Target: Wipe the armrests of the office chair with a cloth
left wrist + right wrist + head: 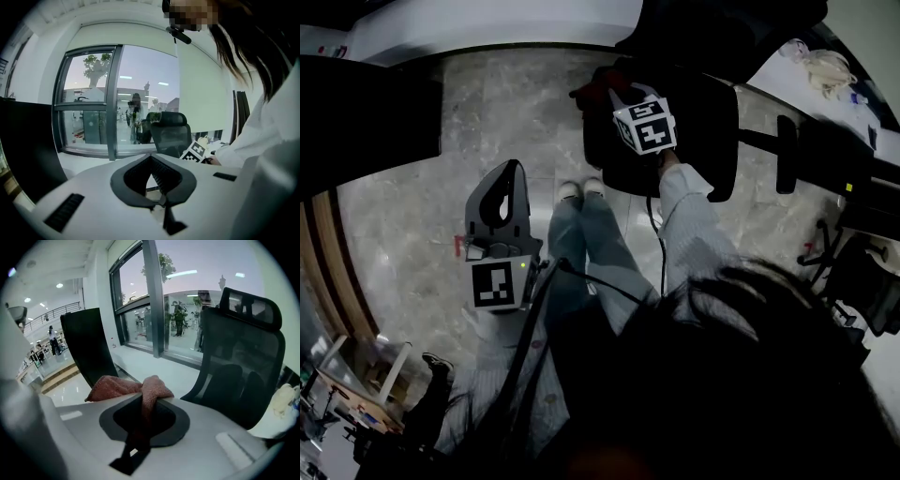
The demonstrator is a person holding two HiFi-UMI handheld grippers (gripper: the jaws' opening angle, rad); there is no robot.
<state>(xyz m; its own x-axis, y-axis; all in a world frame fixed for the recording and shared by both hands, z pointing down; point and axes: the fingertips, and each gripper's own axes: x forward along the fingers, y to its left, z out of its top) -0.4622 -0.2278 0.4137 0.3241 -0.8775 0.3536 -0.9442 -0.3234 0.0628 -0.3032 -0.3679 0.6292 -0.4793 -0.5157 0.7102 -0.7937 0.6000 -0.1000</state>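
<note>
Cloth [123, 386]: reddish terry, pinched in the right tool [149, 403]. The jaws are closed narrow on a fold, with the rest bunched over the top and flopping toward the lower left of that frame. In the head view it sits upper centre, at the near edge of the office chair [703, 131]. I cannot see it resting on anything.

Armrest [787, 155]: one shows as a dark pad right of the seat, well apart from the cloth. I cannot pick out the near-side one; it may lie under the right tool.

Left tool [151, 159]: jaws together, nothing between them. It is held over the floor [412, 187] at left centre of the head view, apart from the chair.

Step, as I judge it: approach, wiping not begun. The next move calls for lowering the cloth flat onto an armrest pad, with a firm pinch so the fold doesn't slip out on the drag. The chair may roll or swivel; the free left tool could steady it.
</note>
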